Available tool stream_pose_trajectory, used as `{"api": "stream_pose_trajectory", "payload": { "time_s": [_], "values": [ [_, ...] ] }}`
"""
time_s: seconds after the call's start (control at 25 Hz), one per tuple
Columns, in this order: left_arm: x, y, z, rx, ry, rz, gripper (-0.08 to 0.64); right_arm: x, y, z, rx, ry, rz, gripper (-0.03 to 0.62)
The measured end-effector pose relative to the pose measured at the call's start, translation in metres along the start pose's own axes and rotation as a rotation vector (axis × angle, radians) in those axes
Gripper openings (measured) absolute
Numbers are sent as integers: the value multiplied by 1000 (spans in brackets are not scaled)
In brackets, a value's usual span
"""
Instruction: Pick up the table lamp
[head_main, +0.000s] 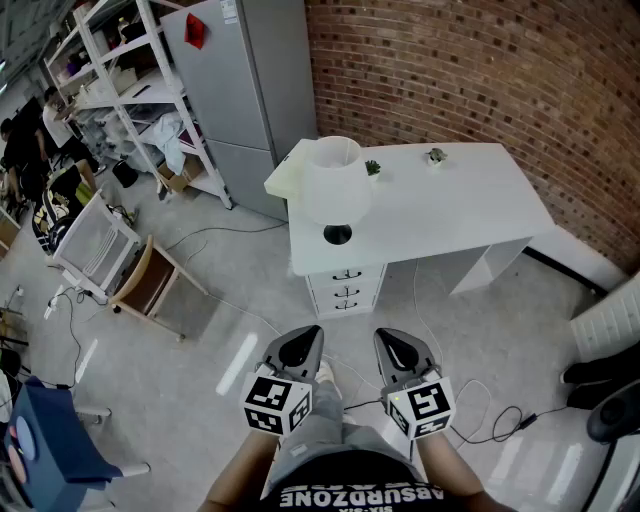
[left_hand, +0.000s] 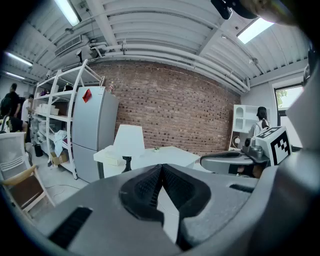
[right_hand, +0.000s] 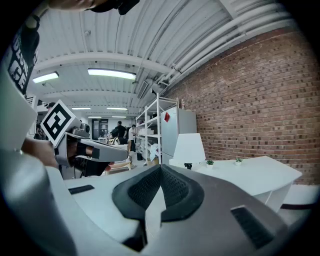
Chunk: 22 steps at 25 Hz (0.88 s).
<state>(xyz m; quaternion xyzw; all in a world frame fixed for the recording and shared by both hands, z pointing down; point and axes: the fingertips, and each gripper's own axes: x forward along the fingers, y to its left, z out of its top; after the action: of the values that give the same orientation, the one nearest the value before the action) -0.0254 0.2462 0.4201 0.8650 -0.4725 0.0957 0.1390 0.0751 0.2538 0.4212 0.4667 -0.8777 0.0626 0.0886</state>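
A table lamp (head_main: 333, 185) with a white shade and a black foot stands upright near the front left corner of a white desk (head_main: 470, 200). It also shows far off as the lamp (left_hand: 128, 142) in the left gripper view and the lamp (right_hand: 189, 149) in the right gripper view. My left gripper (head_main: 300, 345) and right gripper (head_main: 398, 348) hang side by side over the floor, well short of the desk. Both are shut with nothing between their jaws, the left gripper (left_hand: 161, 172) and the right gripper (right_hand: 160, 172) alike.
A grey fridge (head_main: 245, 90) and white shelving (head_main: 120, 90) stand left of the desk. A flat cream box (head_main: 285, 172) and two small plants (head_main: 372, 168) lie on the desk. A chair (head_main: 150, 280) and cables lie on the floor. People stand at the far left.
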Motion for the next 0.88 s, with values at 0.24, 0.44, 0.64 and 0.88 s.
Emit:
{"api": "stream_pose_trajectory", "payload": {
  "time_s": [0.24,0.44,0.64,0.88],
  "values": [
    [16,10,-2,-14,13,-4,5,16,-11,0,-13,11,-4,-2],
    [39,21,-8,-18,41,-11,5,33,-27,-6,-12,26,-7,-2],
    [65,42,4,-18,39,-16,5,62,-44,-2,-14,38,-4,-2],
    [99,64,18,-17,44,-20,6,97,-68,8,-8,39,-5,-2]
  ]
}}
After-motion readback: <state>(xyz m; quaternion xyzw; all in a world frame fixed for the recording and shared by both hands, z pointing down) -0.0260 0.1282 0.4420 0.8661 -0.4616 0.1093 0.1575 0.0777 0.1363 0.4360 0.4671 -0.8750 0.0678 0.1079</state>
